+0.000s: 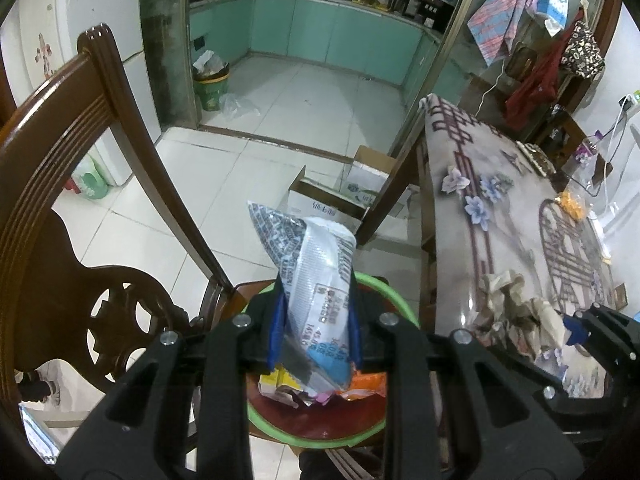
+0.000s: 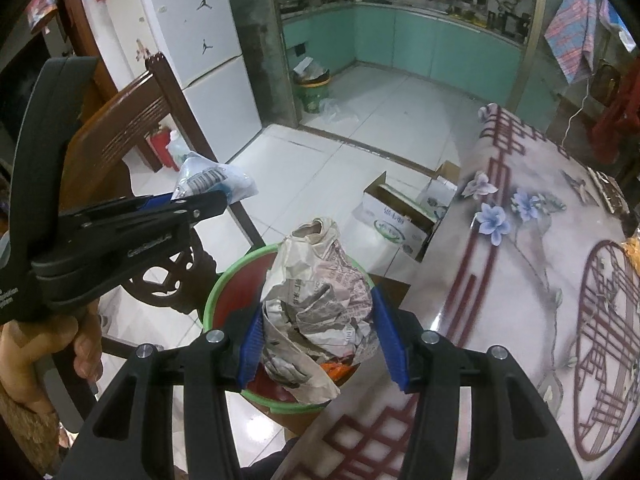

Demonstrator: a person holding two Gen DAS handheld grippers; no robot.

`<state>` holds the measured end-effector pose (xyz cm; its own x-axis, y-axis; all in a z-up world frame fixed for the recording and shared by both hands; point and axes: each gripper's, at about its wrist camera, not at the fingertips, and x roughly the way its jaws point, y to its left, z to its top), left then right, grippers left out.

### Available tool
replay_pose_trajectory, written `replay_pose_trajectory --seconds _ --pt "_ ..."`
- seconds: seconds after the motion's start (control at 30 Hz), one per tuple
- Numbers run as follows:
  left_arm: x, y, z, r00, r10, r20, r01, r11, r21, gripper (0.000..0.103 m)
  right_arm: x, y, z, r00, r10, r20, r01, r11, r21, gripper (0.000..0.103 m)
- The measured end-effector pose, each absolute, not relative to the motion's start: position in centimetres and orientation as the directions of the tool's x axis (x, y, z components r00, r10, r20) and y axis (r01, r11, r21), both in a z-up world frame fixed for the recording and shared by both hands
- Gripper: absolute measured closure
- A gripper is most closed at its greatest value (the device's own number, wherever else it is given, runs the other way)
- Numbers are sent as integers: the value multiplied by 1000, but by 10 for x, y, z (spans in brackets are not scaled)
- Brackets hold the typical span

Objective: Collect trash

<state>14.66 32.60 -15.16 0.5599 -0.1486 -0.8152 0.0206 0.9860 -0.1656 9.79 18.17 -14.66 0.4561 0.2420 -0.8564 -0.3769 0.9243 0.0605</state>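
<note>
**Both grippers carry trash over the green-rimmed bin**

The left gripper has its jaws drawn narrow on a silver printed wrapper, which sticks up between the blue pads; the wrapper's lower end is blurred and partly lost behind the gripper body. Directly below sits the bin — red inside, green at the rim — with orange, yellow and pink scraps at the bottom, too crumpled to name. Most of its rim is covered by the gripper.

The right gripper holds its jaws about half apart, clamped on a wad of crumpled newspaper that hangs over the same bin, hiding most of its inside. In the left wrist view this gripper is cut off at the frame's edge, so only the paper and one blue pad show.

A hand grips the left tool's handle. The bin stands between a carved wooden chair and the flower-patterned bench; what it rests on cannot be made out.
</note>
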Motion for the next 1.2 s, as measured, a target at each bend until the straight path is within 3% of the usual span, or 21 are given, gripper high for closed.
replay_pose_trajectory --seconds 0.37,0.47,0.53,0.57,0.6,0.8,0.83,0.97,1.13,1.2 --pt "159 334 -175 515 -114 -849 -24 989 -147 79 104 194 -161 412 255 -875 -414 908 70 52" --pt "161 337 -177 511 -108 -853 -40 988 -149 55 103 195 -161 415 264 -870 -421 904 74 38" --pt "160 340 -176 520 -108 -847 -53 986 -158 35 103 193 -156 437 261 -861 -421 905 60 23" --pt "159 341 -173 525 -109 -844 -61 984 -165 32 102 192 -153 453 251 -855 -419 907 44 14" --pt "158 341 -172 527 -107 -843 -65 984 -166 27 101 190 -150 471 240 -849 -416 909 26 12" --pt "143 335 -139 610 -122 -783 -75 975 -210 14 93 161 -121 593 153 -790 -370 924 -99 7" --pt "138 330 -129 644 -121 -756 -71 974 -216 6 89 150 -111 631 137 -764 -344 932 -116 7" --pt "114 304 -87 785 -105 -610 -36 976 -215 5 66 96 -66 785 114 -609 -216 972 -96 7" --pt "79 244 -35 894 -63 -444 11 993 -120 5 6 23 -11 970 25 -243 -31 999 -21 7" --pt "69 221 -22 908 -68 -413 20 992 -121 5 -6 5 -7 981 -29 -189 25 999 -24 7"
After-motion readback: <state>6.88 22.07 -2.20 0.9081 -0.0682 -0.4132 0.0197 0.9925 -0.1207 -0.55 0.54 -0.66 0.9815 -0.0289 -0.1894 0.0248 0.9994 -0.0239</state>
